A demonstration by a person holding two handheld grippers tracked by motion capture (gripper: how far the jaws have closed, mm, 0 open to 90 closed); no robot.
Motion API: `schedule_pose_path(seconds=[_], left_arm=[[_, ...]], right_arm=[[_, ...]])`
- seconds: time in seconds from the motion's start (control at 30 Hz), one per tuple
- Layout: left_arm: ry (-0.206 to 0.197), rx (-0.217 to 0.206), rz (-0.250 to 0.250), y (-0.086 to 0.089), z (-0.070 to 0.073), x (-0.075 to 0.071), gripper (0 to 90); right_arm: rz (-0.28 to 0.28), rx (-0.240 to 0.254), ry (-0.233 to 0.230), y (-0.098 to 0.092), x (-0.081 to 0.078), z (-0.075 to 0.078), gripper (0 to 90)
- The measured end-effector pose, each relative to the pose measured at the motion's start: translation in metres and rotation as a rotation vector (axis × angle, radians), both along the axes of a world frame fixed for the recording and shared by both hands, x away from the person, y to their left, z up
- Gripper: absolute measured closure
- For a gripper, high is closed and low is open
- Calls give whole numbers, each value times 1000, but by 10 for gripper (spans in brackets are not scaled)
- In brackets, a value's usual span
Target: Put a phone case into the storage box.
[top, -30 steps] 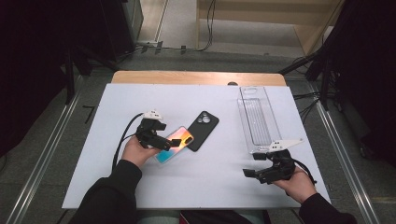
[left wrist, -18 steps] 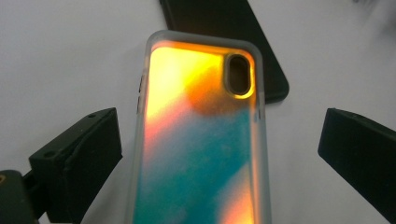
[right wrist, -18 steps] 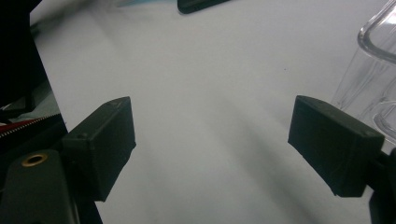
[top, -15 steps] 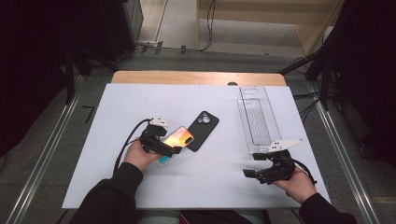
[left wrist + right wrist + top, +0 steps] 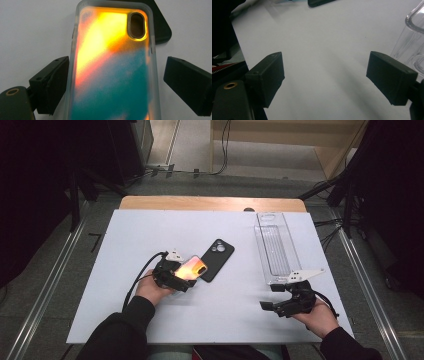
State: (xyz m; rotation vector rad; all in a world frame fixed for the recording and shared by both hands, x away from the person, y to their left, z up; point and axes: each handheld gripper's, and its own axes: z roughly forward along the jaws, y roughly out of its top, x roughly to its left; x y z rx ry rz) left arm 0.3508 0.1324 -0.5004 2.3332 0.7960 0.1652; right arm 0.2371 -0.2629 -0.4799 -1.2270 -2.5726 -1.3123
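Slippage is the main risk: the left gripper [image 5: 181, 279] straddles the orange-and-teal phone case [image 5: 112, 70], its jaws just closing in, one against an edge and the other apart, so a lopsided pinch could skid the case into the black case [image 5: 218, 259] touching its far end. The right gripper [image 5: 280, 306] idles open, well right of it. The case's near end is cut off in the left gripper view.

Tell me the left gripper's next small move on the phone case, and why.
Probably close the jaws. The left gripper has just been closing, and the orange and teal phone case lies between its jaws, one jaw at the edge, the other apart, so it isn't yet gripped.
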Motion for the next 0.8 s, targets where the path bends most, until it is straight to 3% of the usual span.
schedule_pose_path(seconds=[0.13, 0.47, 0.8], left_arm=[[-46, 19, 7, 2, -1, -3, 158], [-32, 29, 13, 3, 3, -2, 169], [3, -45, 46, 14, 23, -1, 169]], right_arm=[[-1, -2, 1, 0, 0, 0, 131], [0, -2, -1, 0, 0, 0, 131], [-1, -1, -5, 0, 0, 1, 131]])
